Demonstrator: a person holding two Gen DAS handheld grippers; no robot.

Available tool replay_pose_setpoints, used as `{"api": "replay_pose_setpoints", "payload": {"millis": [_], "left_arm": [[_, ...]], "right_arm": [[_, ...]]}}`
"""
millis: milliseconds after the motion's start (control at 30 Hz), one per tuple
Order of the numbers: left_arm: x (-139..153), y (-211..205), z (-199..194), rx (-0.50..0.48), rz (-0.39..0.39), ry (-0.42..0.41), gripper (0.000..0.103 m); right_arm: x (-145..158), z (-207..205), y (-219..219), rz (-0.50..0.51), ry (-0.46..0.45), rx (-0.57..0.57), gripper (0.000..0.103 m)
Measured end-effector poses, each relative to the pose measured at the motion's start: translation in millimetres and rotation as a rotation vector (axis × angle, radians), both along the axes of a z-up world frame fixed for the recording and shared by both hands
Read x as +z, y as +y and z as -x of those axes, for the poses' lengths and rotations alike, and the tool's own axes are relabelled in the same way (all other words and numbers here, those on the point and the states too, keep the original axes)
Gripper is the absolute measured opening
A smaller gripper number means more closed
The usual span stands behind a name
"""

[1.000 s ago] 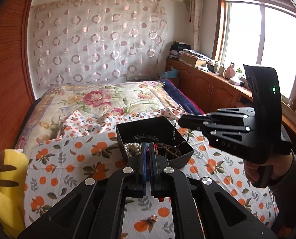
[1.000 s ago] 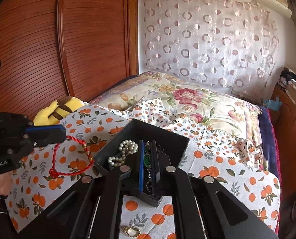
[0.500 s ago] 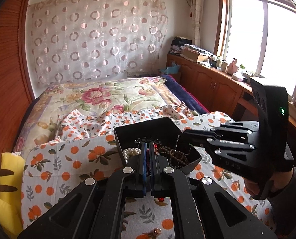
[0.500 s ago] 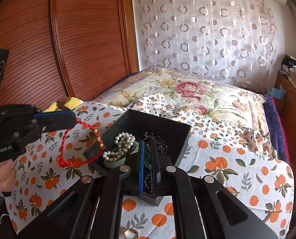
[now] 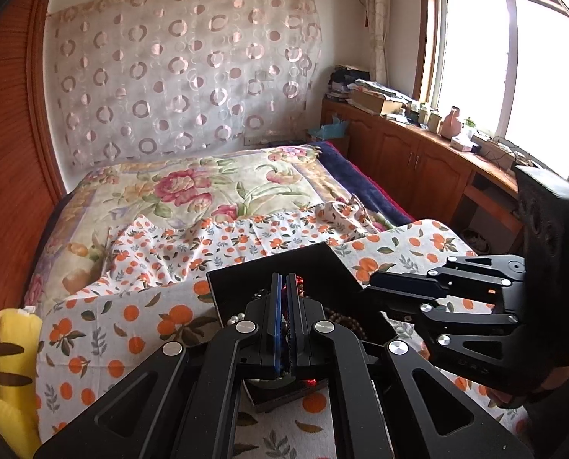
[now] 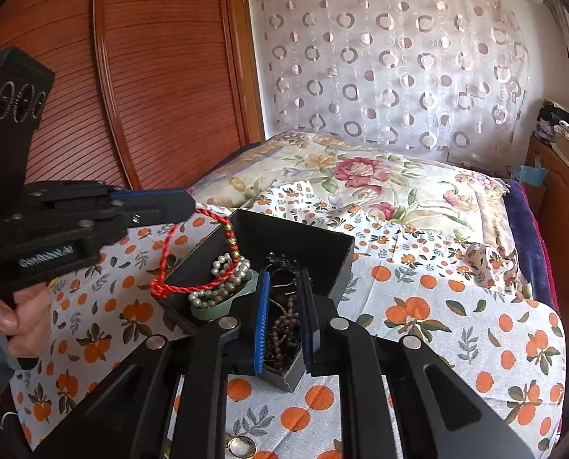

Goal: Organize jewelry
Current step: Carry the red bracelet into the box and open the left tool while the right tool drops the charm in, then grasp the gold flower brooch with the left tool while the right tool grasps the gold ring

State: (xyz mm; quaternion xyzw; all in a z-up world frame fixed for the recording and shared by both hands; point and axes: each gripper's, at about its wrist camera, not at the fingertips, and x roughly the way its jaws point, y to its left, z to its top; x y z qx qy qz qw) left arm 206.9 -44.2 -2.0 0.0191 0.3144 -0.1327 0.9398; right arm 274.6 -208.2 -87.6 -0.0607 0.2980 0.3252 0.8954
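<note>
A black jewelry box (image 6: 307, 237) sits on the orange-print cloth (image 6: 456, 317), holding a pearl string (image 6: 223, 287), a green bangle (image 6: 223, 306) and brown beads (image 6: 284, 325). My left gripper (image 5: 284, 287), seen from the side in the right wrist view (image 6: 192, 202), is shut on a red cord bracelet (image 6: 181, 287) that hangs over the box's left rim, its loop partly inside. My right gripper (image 6: 284, 287) is open just above the beads at the box's near corner; it shows from the side in the left wrist view (image 5: 376, 281). The box also shows there (image 5: 322, 267).
A gold ring (image 6: 242, 445) lies on the cloth near the front edge. A yellow plush toy (image 5: 5, 375) sits at the left. A floral quilt (image 5: 207, 191) covers the bed behind; wooden cabinets (image 5: 418, 168) stand at the right, a wooden wardrobe (image 6: 150, 76) at the left.
My left gripper has carried the red bracelet right, over the box rim. My right gripper has opened above the box, releasing the dark necklace it was shut on; both have lowered toward it.
</note>
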Motion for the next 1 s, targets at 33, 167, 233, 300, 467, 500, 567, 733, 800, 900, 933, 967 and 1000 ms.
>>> {"api": "replay_pose_setpoints", "payload": {"millis": [33, 167, 233, 300, 467, 500, 567, 733, 800, 900, 933, 967, 1000], "left_arm": [[-1, -1, 0, -0.001, -0.002, 0.002, 0.002], [-2, -2, -1, -0.005, -0.004, 0.006, 0.002], [-3, -2, -1, -0.003, 0.000, 0.013, 0.002], [-2, -3, -1, -0.003, 0.001, 0.015, 0.002], [-1, -4, 0, -0.005, 0.002, 0.011, 0.002], [0, -3, 1, -0.006, 0.005, 0.009, 0.002], [0, -2, 3, -0.007, 0.006, 0.009, 0.004], [1, 3, 17, -0.017, 0.012, 0.003, 0.023], [0, 6, 26, -0.024, 0.012, 0.006, 0.025], [-11, 14, 44, -0.034, 0.005, 0.031, 0.028], [-14, 16, 48, -0.035, 0.001, 0.041, 0.028], [-18, 18, 52, -0.035, -0.002, 0.053, 0.028], [-24, 20, 56, -0.036, -0.004, 0.069, 0.028]], "right_arm": [[0, 0, 0, 0.000, -0.001, -0.002, 0.016], [1, -1, -1, 0.002, -0.002, -0.004, 0.016], [3, 0, -1, 0.004, -0.003, -0.009, 0.016], [7, 2, 0, 0.003, -0.007, -0.004, 0.016], [19, 10, -1, 0.018, -0.023, -0.014, 0.016], [21, 11, -2, 0.021, -0.025, -0.015, 0.016], [24, 14, -3, 0.033, -0.025, -0.021, 0.016], [23, 31, -10, 0.076, -0.022, -0.022, 0.016], [18, 41, -13, 0.093, -0.007, -0.012, 0.023], [3, 55, -15, 0.117, 0.025, 0.006, 0.035], [-2, 59, -15, 0.126, 0.038, 0.011, 0.035], [-10, 63, -14, 0.138, 0.056, 0.018, 0.035], [-17, 66, -13, 0.146, 0.072, 0.026, 0.035]]}}
